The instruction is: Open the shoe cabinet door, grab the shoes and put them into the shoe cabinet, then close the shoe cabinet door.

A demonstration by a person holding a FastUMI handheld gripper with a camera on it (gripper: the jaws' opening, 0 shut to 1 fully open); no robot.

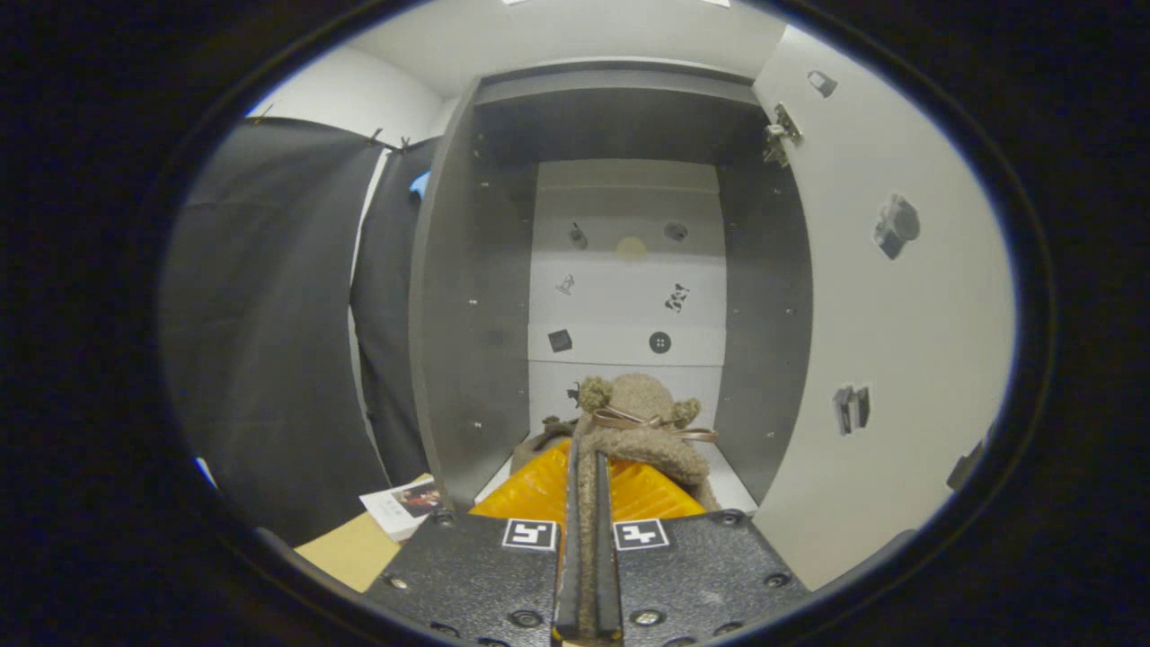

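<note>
One fuzzy shoe [640, 429] sits pinched between the jaws [588, 476], which are nearly closed, both fingers pressing on a thin fold of its collar. From the jaws the shoe runs toward 12 o'clock, its long axis in line with the fingers, pom-poms and bow at the far end pointing into the open shoe cabinet [467, 296]. The cabinet floor lies just beyond; the open door [889, 359] stands at 3 o'clock. Next, I judge, comes a straight push forward, then release.
</note>
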